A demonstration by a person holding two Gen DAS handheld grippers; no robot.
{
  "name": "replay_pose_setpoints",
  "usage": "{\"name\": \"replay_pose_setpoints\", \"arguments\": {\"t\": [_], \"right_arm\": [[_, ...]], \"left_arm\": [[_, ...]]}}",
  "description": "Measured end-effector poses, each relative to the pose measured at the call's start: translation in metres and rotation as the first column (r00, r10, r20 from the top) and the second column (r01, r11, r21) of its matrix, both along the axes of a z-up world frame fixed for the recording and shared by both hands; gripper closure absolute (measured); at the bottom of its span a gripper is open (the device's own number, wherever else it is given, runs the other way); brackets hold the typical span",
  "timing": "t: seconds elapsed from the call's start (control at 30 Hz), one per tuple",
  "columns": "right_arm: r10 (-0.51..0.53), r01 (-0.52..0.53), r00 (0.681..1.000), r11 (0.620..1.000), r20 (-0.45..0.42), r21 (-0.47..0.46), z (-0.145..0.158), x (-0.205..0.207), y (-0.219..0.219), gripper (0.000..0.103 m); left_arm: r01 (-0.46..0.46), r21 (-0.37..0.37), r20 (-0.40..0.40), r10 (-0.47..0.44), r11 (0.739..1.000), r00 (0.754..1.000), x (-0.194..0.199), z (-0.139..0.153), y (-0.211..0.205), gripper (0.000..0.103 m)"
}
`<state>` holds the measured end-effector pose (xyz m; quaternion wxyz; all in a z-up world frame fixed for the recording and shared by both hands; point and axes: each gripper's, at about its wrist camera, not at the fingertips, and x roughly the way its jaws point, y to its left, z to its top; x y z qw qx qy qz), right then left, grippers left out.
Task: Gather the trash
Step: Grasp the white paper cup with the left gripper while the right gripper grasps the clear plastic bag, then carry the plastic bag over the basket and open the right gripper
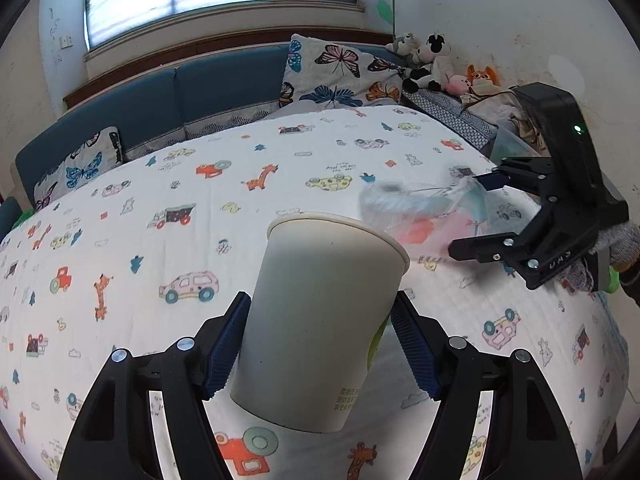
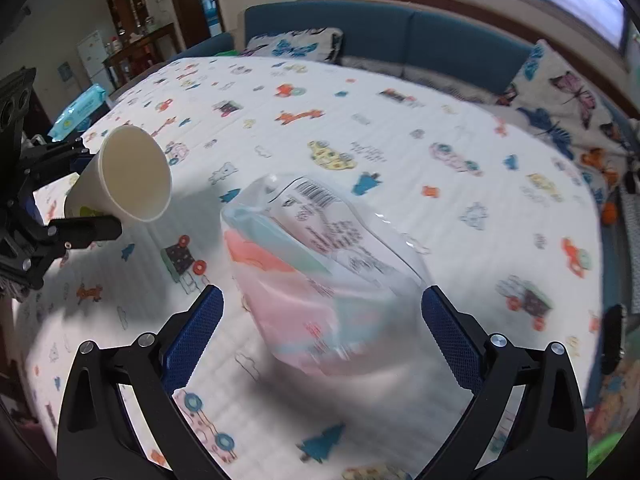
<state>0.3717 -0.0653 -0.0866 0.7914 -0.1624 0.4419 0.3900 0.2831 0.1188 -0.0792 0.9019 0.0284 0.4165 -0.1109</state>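
The left gripper [image 1: 320,344] squeezes the paper cup [image 1: 320,320] above the bed [image 1: 120,220], while the clear plastic bag [image 2: 320,272] hangs blurry between the wide-apart fingers of the right gripper [image 2: 320,344] (no pad touches it, so who holds it I cannot tell).

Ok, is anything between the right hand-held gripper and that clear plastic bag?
Nothing visible. The clear plastic bag is already between the open fingers of the right hand-held gripper. The paper cup, held in the left hand-held gripper, is off to one side, apart from the bag.
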Motion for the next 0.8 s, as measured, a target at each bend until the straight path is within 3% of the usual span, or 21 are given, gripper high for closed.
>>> {"name": "replay_pose_setpoints", "arguments": {"t": [0.27,0.5,0.8], "right_arm": [[-0.002,0.002,1.000,1.000,0.014,-0.022,-0.010,-0.002,0.007,0.006],[-0.037,0.037,0.999,0.999,0.020,-0.018,-0.008,-0.005,-0.004,0.030],[-0.079,0.079,0.997,0.997,0.023,0.024,0.002,-0.021,-0.027,0.038]], "left_arm": [[-0.007,-0.008,-0.004,0.007,1.000,1.000,0.000,-0.002,0.002,0.034],[-0.001,-0.011,0.001,0.001,1.000,1.000,-0.002,0.000,-0.005,0.034],[0.013,-0.015,0.016,-0.013,1.000,1.000,-0.010,0.007,-0.017,0.034]]}}
